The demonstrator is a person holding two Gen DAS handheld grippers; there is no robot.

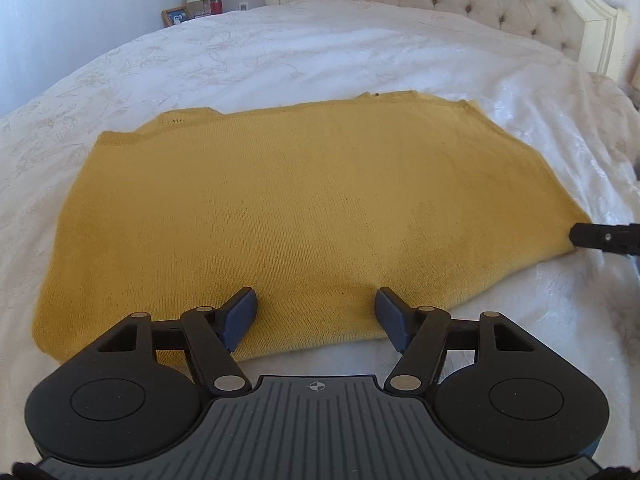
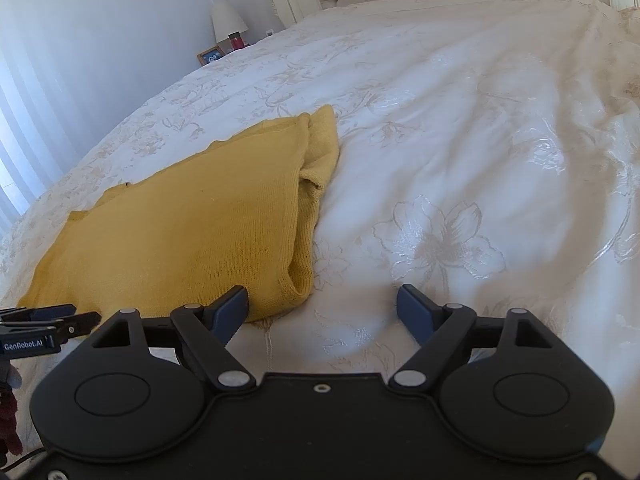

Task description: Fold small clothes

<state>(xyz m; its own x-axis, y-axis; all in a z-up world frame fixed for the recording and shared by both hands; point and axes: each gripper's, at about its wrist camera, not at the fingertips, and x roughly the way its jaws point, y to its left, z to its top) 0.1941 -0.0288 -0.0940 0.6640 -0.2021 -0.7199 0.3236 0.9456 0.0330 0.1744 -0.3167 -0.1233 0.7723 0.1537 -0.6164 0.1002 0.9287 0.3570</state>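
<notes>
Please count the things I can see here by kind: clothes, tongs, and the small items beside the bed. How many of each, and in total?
Yellow knitted garment: 1
Tongs: 2, the left tongs and the right tongs, both open
Lamp: 1
Red jar: 1
Picture frame: 1
Total: 6

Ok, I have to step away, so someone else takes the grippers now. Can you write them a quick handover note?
Left gripper: jaws open, nothing held, over the sweater's near edge.
Right gripper: jaws open, nothing held, at the sweater's right corner, mostly over the bedspread.
Sweater lies flat on the bed, already folded at least once, layers showing along its right edge.
Left: any further folds.
</notes>
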